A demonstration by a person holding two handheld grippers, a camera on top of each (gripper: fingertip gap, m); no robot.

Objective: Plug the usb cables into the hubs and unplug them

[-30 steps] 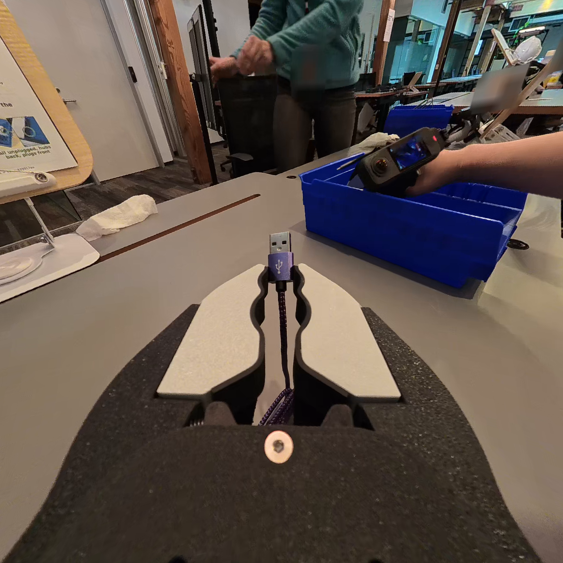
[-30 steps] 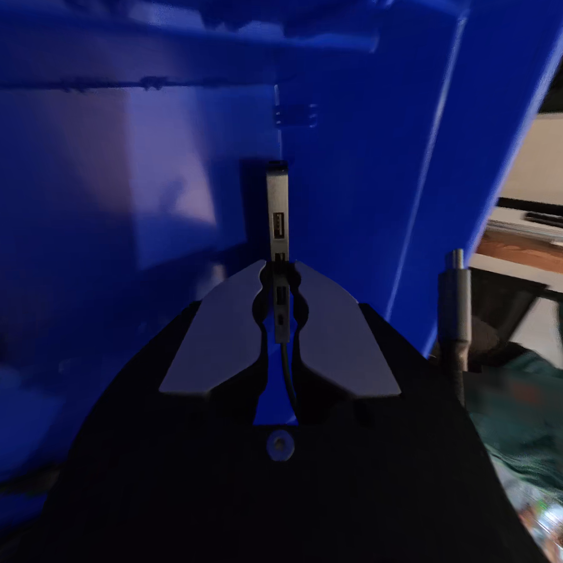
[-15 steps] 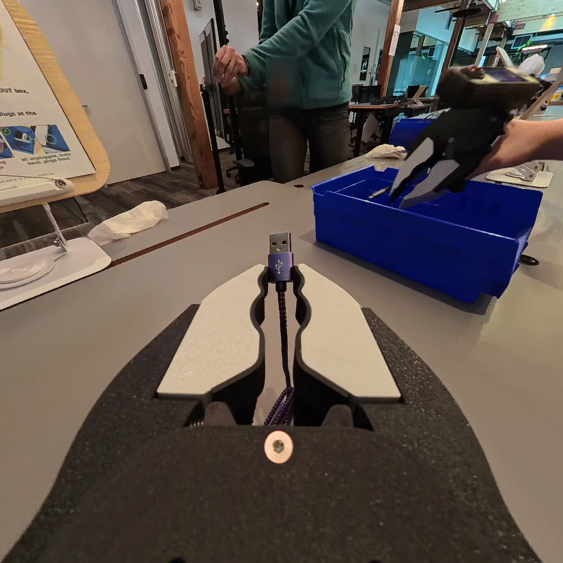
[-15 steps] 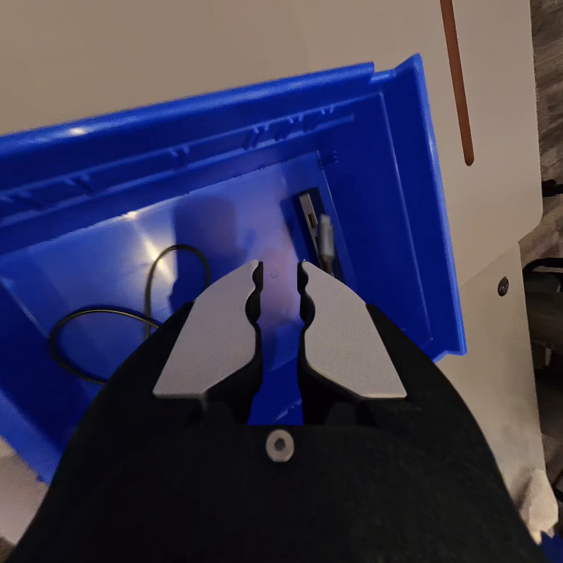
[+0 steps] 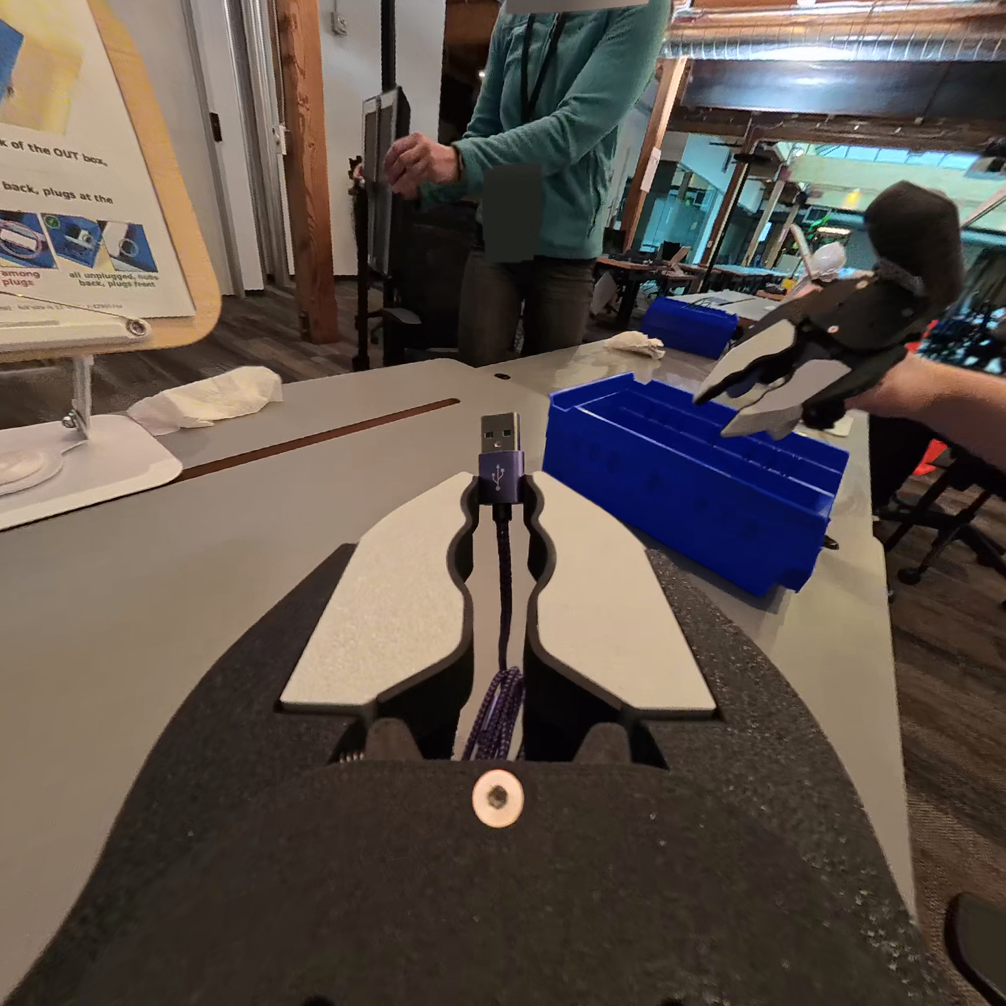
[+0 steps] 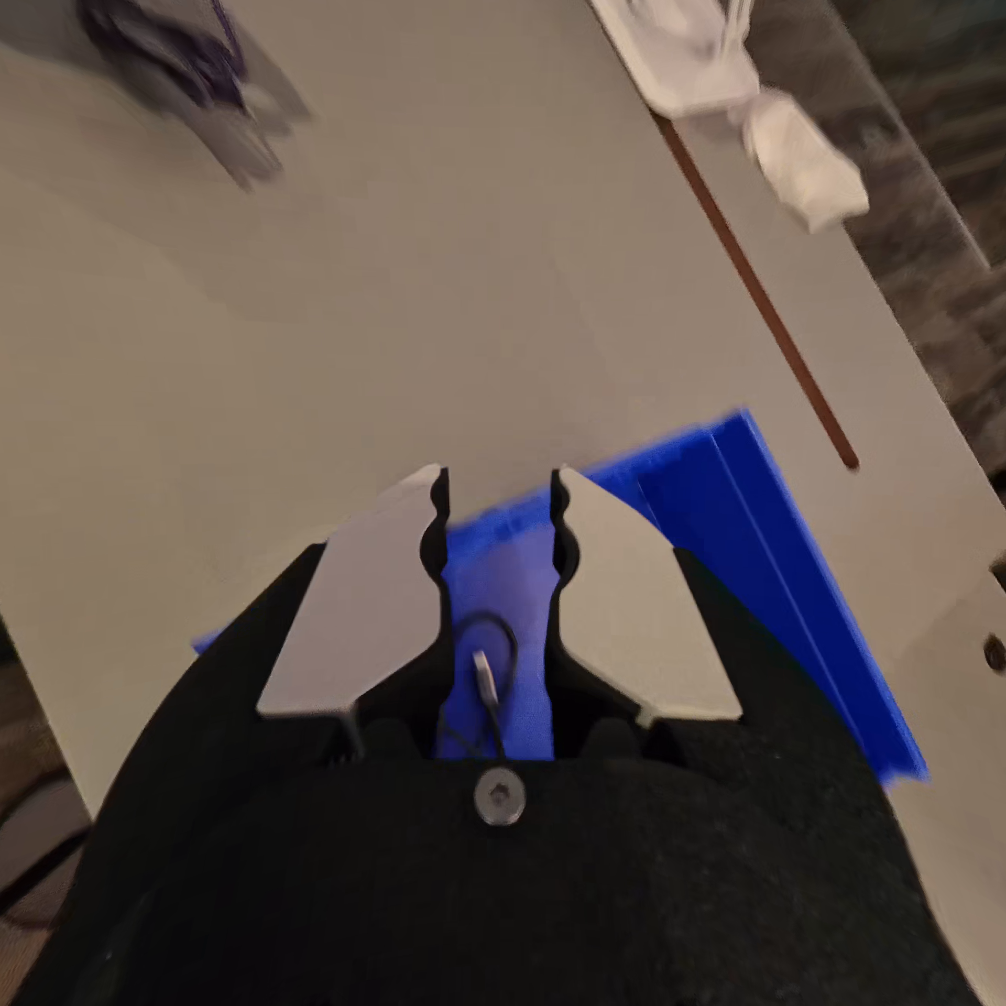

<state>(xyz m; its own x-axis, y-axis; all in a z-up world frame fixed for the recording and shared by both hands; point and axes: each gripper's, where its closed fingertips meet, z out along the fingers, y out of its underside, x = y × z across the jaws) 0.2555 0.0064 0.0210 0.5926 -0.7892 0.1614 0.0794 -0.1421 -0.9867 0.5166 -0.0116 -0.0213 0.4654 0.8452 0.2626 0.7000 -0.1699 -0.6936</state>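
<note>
My left gripper (image 5: pixel 500 479) is shut on a purple USB plug (image 5: pixel 500 457) whose metal end points forward, with its braided purple cable (image 5: pixel 503 599) running back between the fingers. My right gripper (image 6: pixel 500 479) is open and empty, raised above the blue bin (image 6: pixel 762 544); it also shows at the right of the left wrist view (image 5: pixel 724 413), above the bin (image 5: pixel 680 490). Down in the bin lies a grey hub end with a thin black cable (image 6: pixel 484 675). The left gripper and the purple cable show blurred at the top left of the right wrist view (image 6: pixel 185 71).
The grey table (image 5: pixel 163 571) has a brown slot (image 5: pixel 326 433). A crumpled white tissue (image 5: pixel 212 394) and an instruction board on a white stand (image 5: pixel 81 468) are at the left. A person in a teal top (image 5: pixel 544 163) stands behind the table. A second blue bin (image 5: pixel 686 326) sits further back. There is about 30 centimeters between the tips of the two grippers.
My right gripper let go of the grey hub in the bin, opened, and lifted up and back out of the bin. My left gripper kept hold of the purple plug and turned slightly left.
</note>
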